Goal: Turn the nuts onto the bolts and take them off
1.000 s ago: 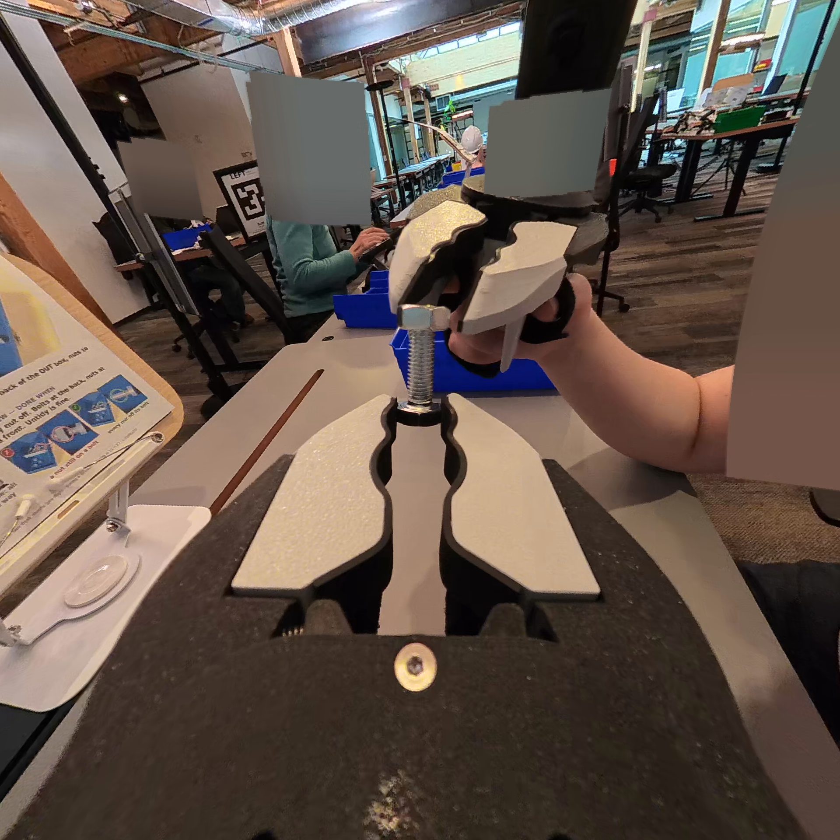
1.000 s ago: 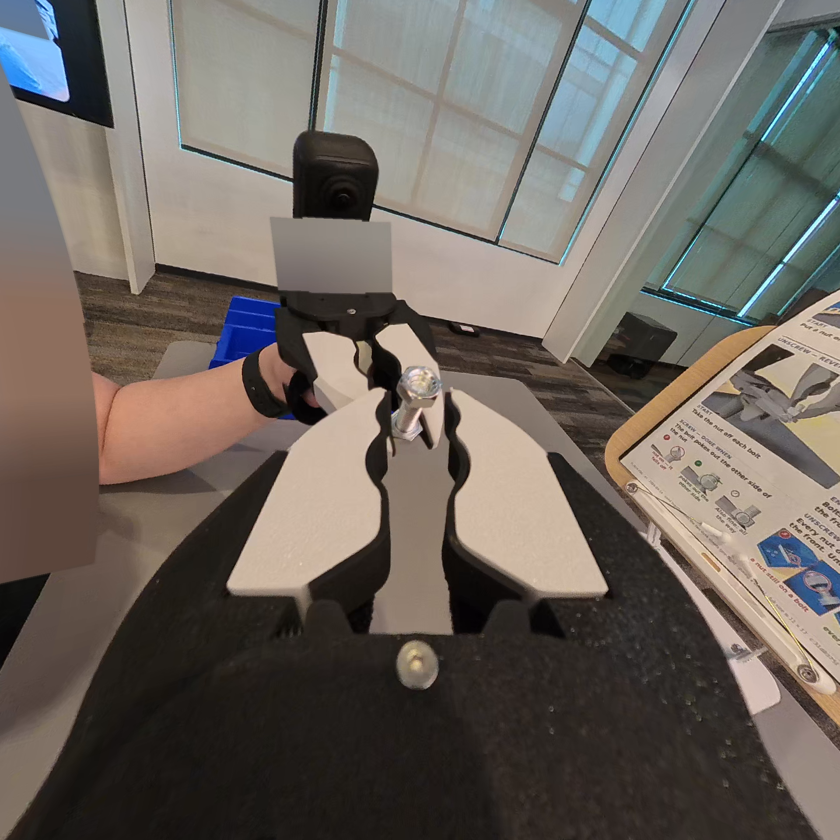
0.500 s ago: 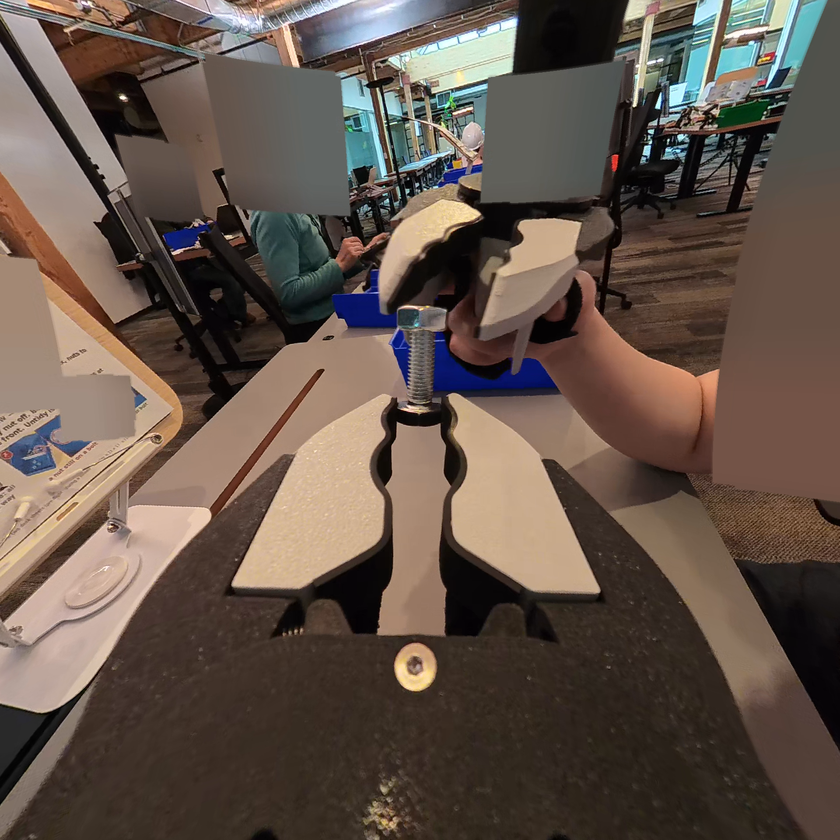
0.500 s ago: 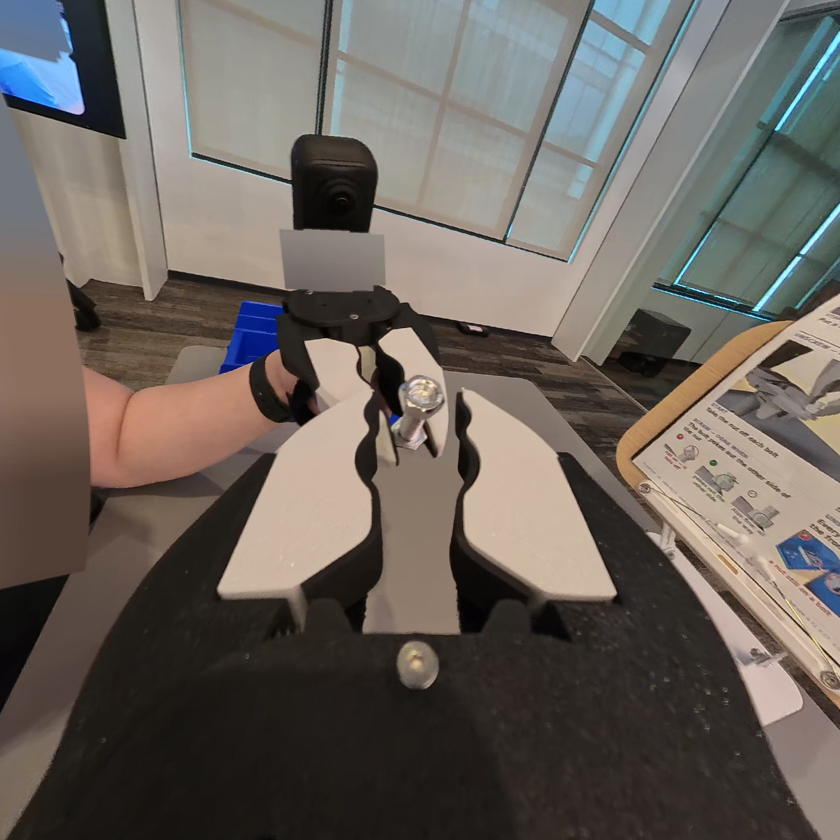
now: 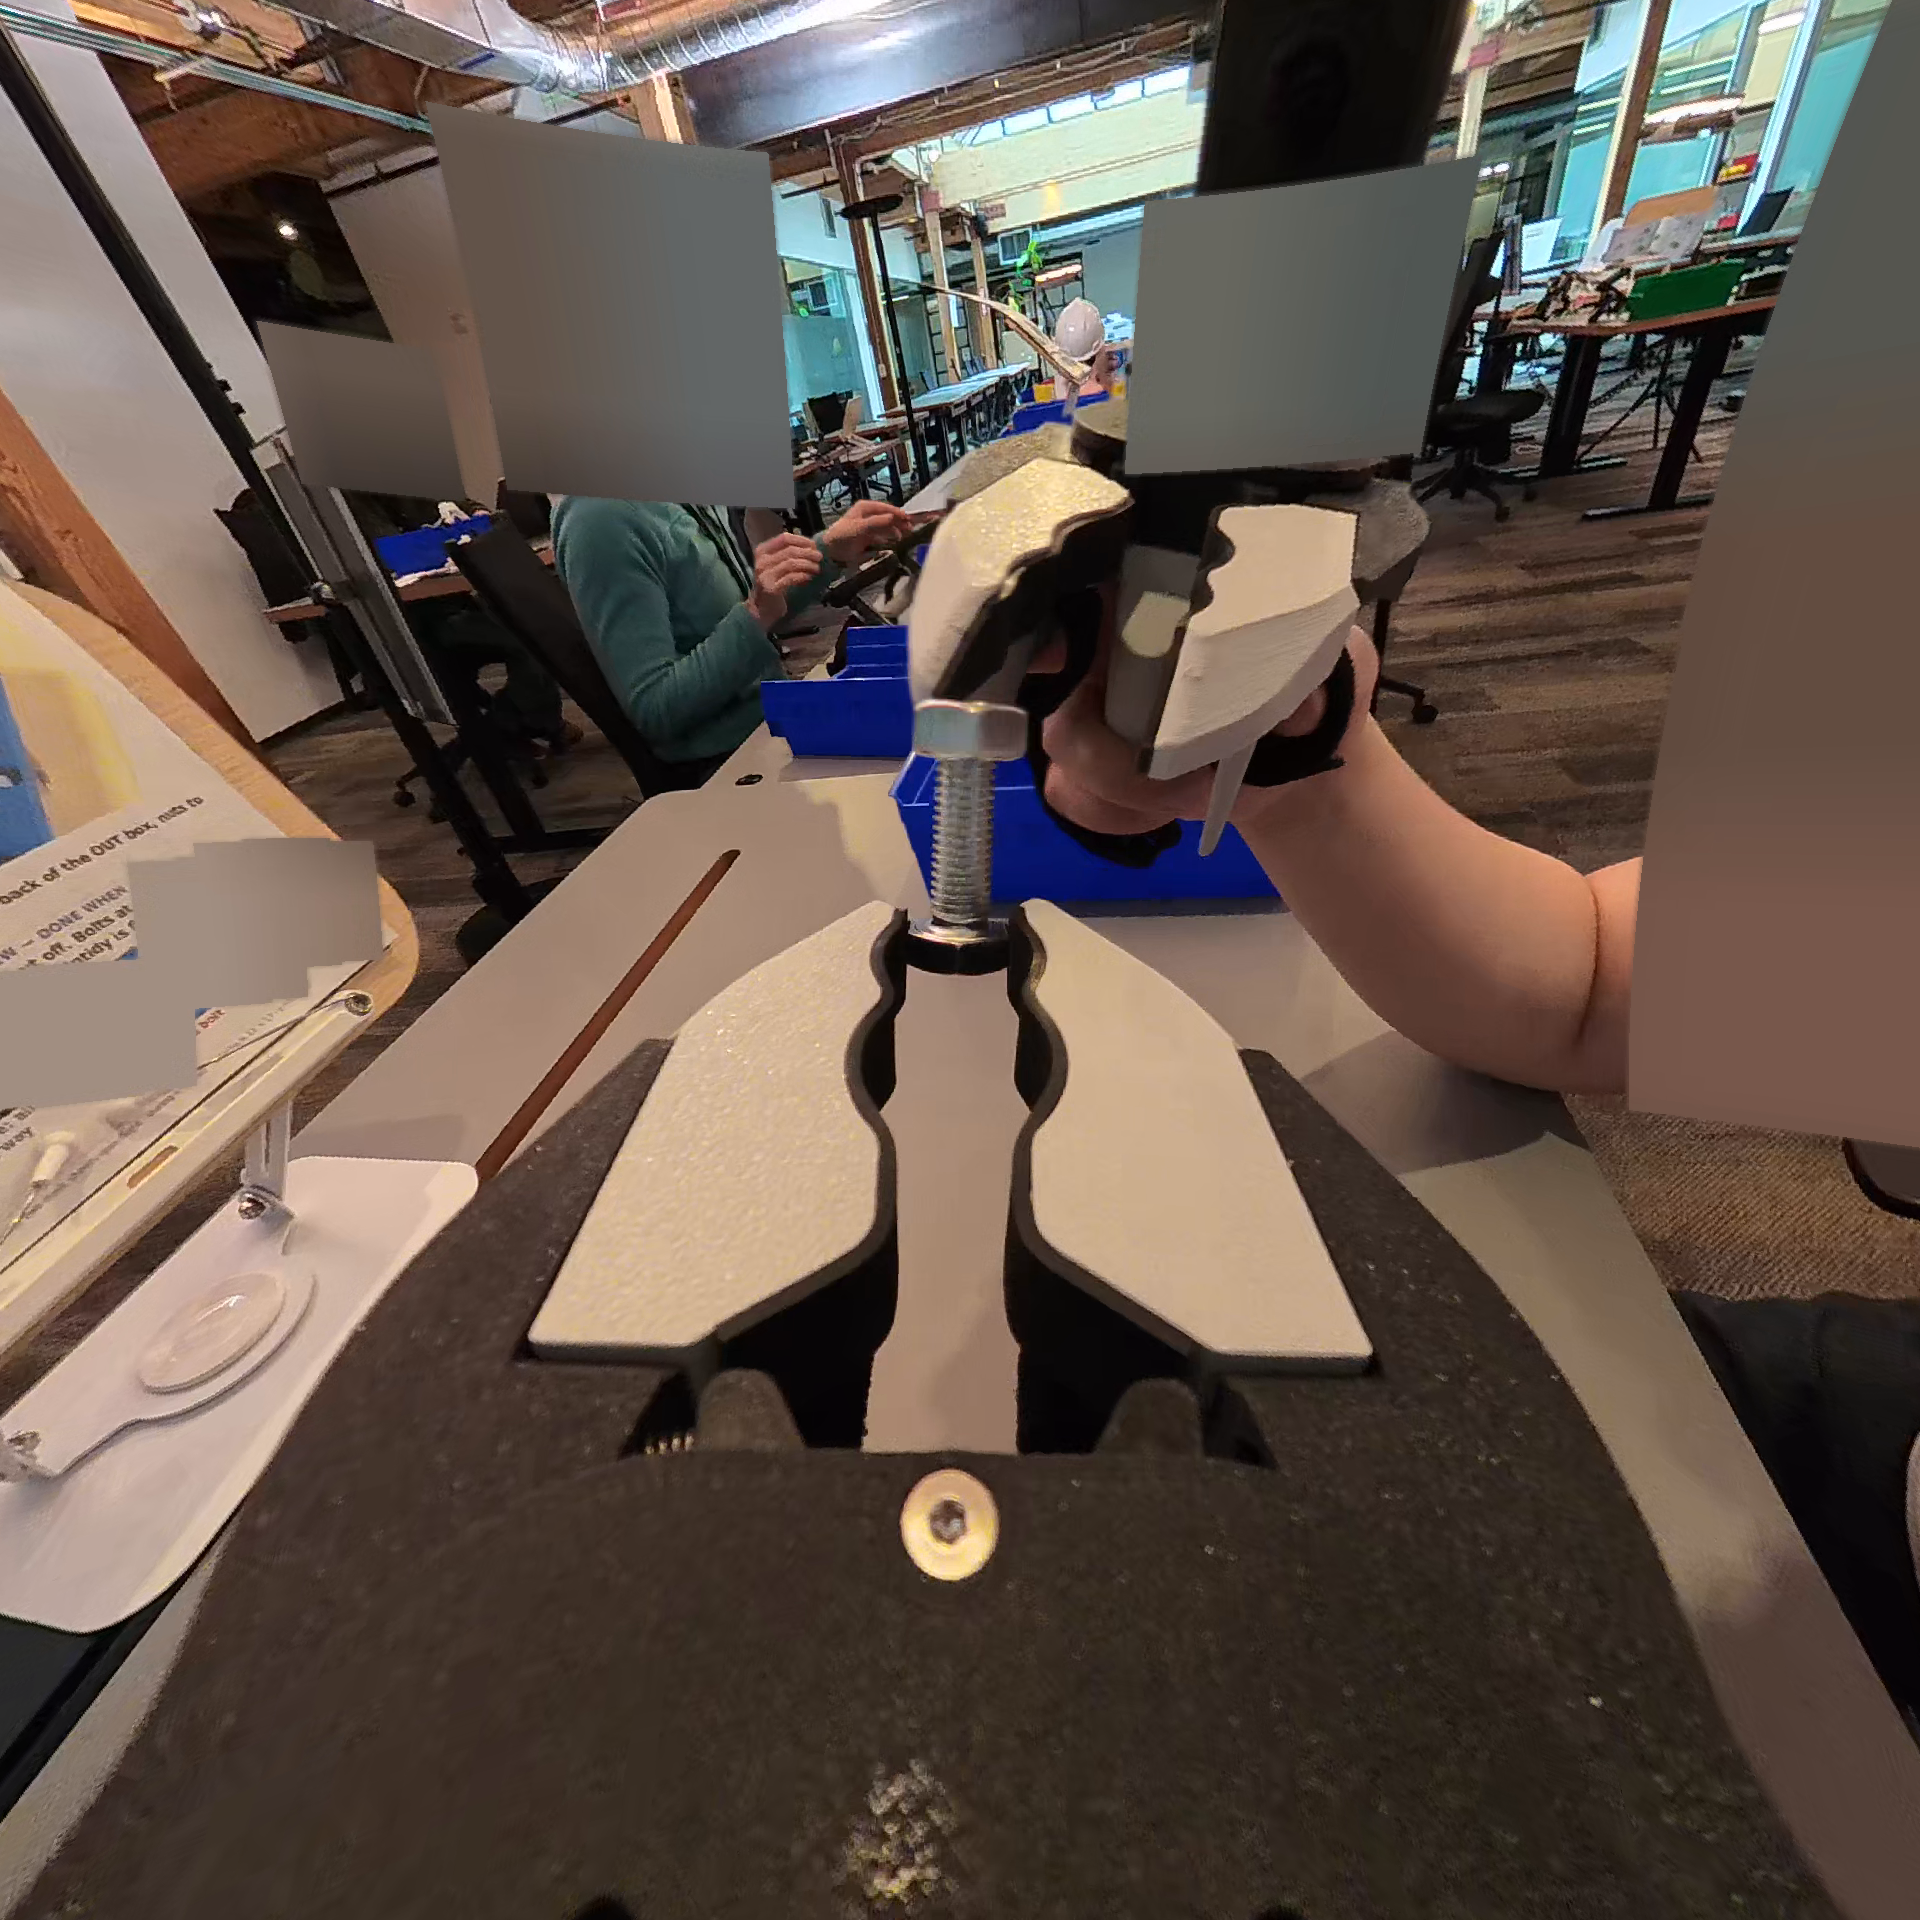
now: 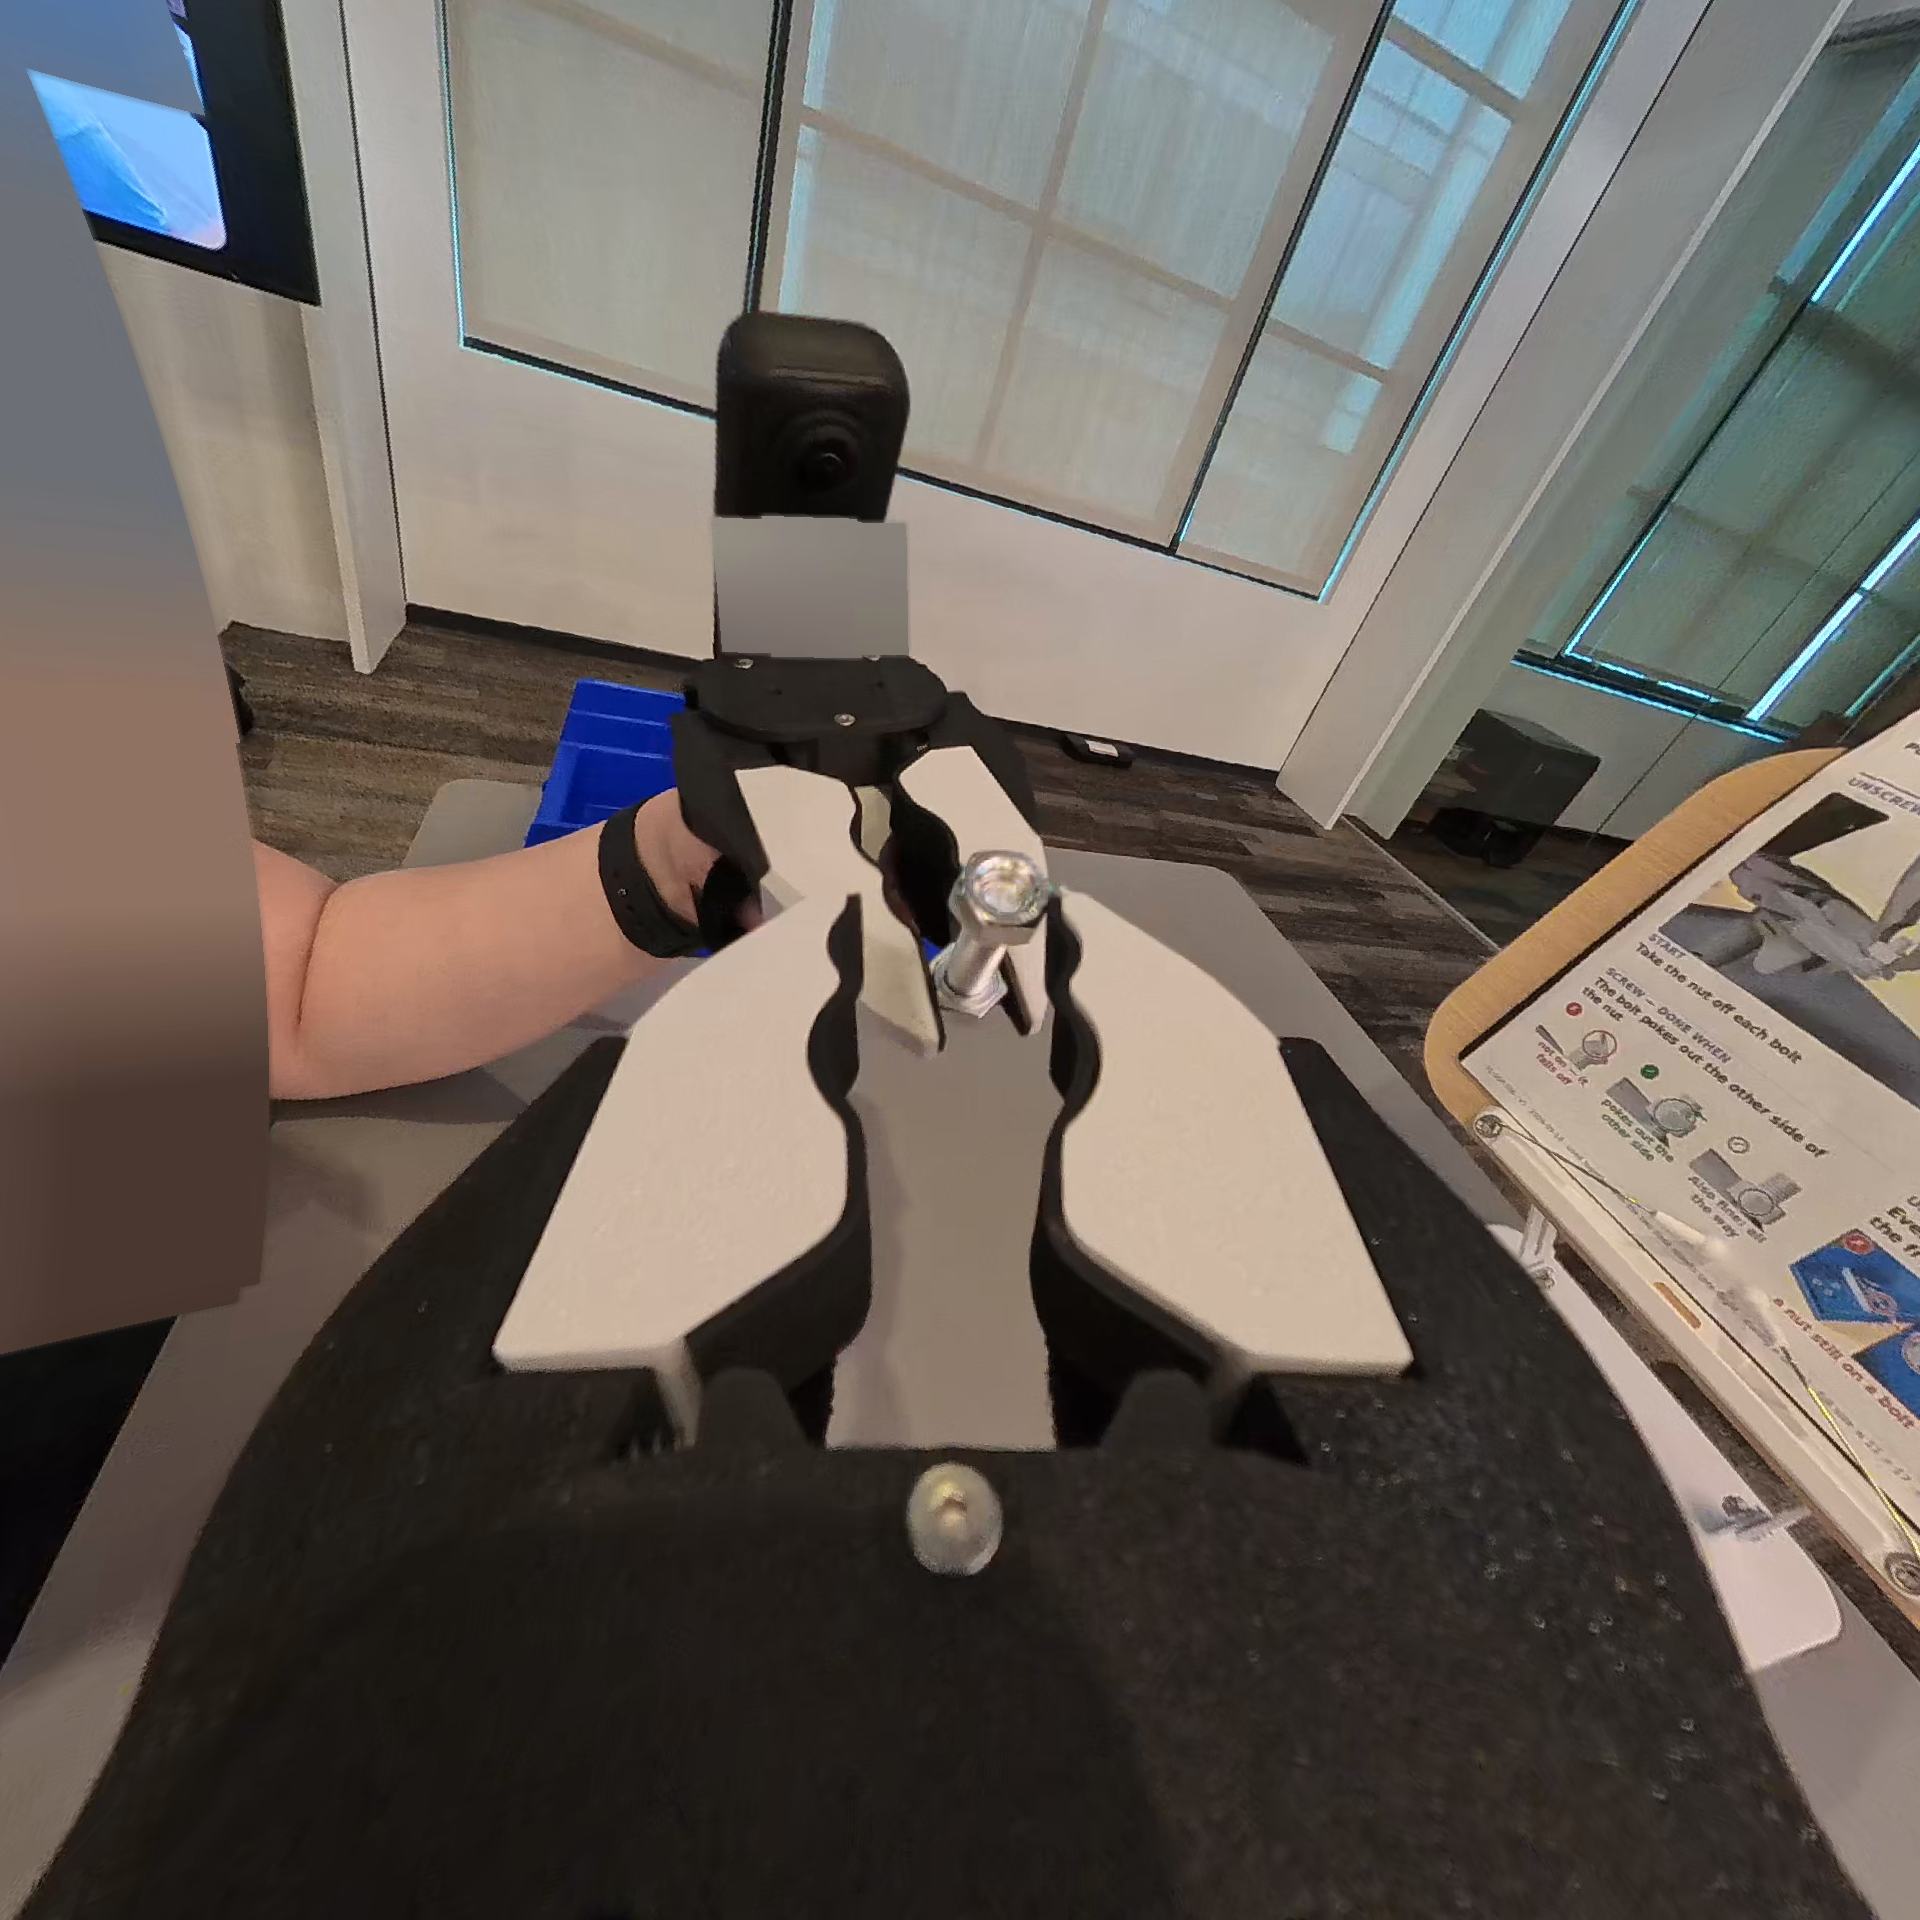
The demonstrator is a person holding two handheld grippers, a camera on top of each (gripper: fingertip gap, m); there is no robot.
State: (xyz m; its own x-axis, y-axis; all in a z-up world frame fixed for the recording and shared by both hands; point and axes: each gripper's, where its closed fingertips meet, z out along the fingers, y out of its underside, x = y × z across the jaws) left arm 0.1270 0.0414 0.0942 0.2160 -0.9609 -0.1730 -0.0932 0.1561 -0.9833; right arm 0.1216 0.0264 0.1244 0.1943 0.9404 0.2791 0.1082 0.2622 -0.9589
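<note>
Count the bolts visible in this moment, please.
1. A single silver hex bolt stands upright, its nut pinched at the left gripper tips, with the right gripper open around its head. Any inside the blue bins are hidden.

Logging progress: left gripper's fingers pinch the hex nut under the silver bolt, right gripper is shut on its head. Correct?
No: the right gripper is open, fingers spread wider than the head of the silver bolt, per the right wrist view. Rest holds.

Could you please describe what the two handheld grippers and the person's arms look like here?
Each gripper, left and right, has two broad white fingers with wavy black inner edges, on a rough black body with a silver screw. A black camera tops the left one. The arms are bare, with a black strap at the left wrist.
</note>
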